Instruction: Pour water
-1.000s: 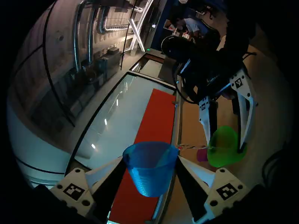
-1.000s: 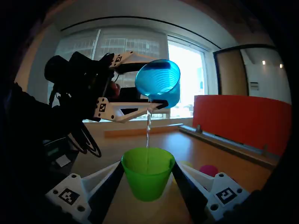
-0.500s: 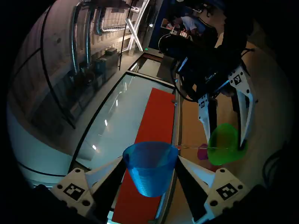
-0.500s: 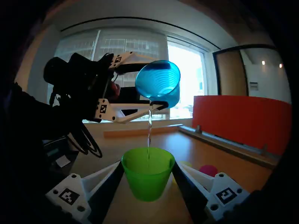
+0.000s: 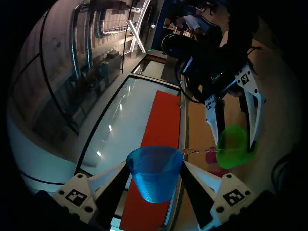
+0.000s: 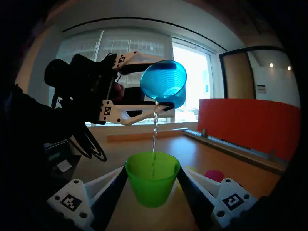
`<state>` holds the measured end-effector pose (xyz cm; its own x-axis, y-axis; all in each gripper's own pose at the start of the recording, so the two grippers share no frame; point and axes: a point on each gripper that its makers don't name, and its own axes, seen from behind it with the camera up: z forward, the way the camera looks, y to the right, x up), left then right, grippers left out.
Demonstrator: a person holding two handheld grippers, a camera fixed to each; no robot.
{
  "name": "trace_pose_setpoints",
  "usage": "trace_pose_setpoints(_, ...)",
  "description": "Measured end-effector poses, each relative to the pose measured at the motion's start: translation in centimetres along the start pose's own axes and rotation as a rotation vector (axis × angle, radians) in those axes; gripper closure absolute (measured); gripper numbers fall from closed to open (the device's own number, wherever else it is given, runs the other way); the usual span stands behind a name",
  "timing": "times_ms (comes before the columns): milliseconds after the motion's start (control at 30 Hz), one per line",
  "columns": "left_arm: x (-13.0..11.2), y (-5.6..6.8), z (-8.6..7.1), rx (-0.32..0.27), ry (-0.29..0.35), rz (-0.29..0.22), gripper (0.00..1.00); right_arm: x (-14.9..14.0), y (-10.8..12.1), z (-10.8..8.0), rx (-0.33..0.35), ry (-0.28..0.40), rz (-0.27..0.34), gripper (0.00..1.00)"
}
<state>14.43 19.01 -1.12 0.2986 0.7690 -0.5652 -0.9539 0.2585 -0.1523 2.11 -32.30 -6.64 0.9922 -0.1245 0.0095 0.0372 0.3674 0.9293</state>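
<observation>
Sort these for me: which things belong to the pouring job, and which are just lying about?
In the job: blue cup, tipped in the left gripper; falling water stream; green cup in the right gripper.
Lying about: pink cup on the table; red panel behind.

Two close fisheyes, face to face

No word, number or brand name can be read. The only marks are black-and-white square code patches (image 5: 75, 197), block patterns without letters, on the near finger bases of the left gripper (image 5: 155, 163) and of the right gripper (image 6: 153, 169). A white slip (image 6: 63, 166) on the table at the far left is too small to read.
</observation>
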Motion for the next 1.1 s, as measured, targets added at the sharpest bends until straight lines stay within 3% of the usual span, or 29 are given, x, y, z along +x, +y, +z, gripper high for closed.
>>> trace_pose_setpoints(300,-0.09,-0.64,-0.03,0.006,-0.003,0.026,0.14,0.03,-0.01,0.06,0.001,-0.001,-0.002,0.09)
trace_pose_setpoints(1100,0.36,-0.38,-0.33,0.012,-0.002,0.100,0.14,0.17,-0.08,0.37,-0.001,-0.001,-0.011,0.09)
